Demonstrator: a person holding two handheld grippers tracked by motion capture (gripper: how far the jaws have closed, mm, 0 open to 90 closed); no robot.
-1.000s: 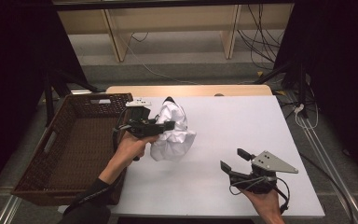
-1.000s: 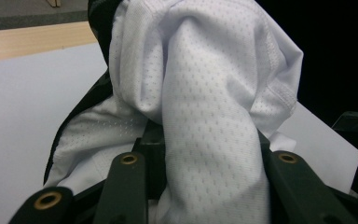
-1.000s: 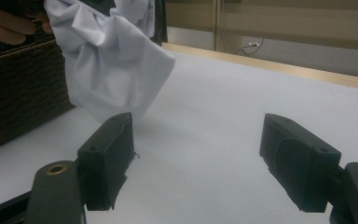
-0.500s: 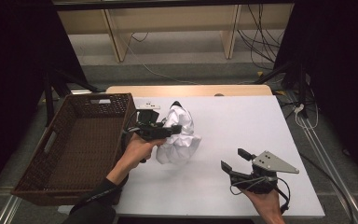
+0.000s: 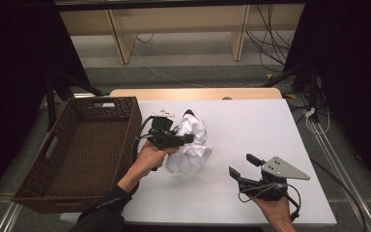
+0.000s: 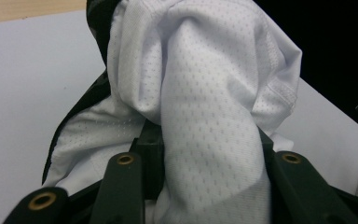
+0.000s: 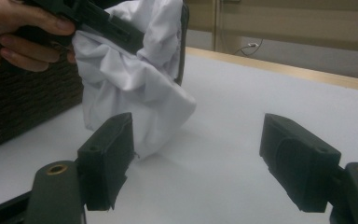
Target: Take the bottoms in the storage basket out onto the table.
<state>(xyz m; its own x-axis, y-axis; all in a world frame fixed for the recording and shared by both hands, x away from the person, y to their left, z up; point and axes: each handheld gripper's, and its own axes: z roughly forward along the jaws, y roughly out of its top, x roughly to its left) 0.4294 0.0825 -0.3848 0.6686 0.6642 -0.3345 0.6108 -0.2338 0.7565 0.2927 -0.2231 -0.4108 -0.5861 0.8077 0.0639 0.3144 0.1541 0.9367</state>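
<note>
Jaws of the right gripper (image 5: 244,165) are seen spread wide with nothing between them, at the near right of the table (image 5: 251,125), the grey plate on top and a hand below it. In the right gripper view the two black pads stand well apart over bare white tabletop, pointed toward the cloth (image 7: 135,88).

Farther in, near the table's middle, a crumpled white cloth (image 5: 189,147) with a dark edge is held by the left gripper (image 5: 186,138), its lower folds resting on the table. In the left gripper view, a thick fold of the mesh fabric (image 6: 205,126) is clamped between the narrowed jaws. The left hand (image 5: 149,157) is wrapped around the gripper body, the dark sleeve coming in from the near edge.

Just left of that hand, a brown wicker basket (image 5: 53,145) is set along the table's left side, close to the cloth but not touching it.
</note>
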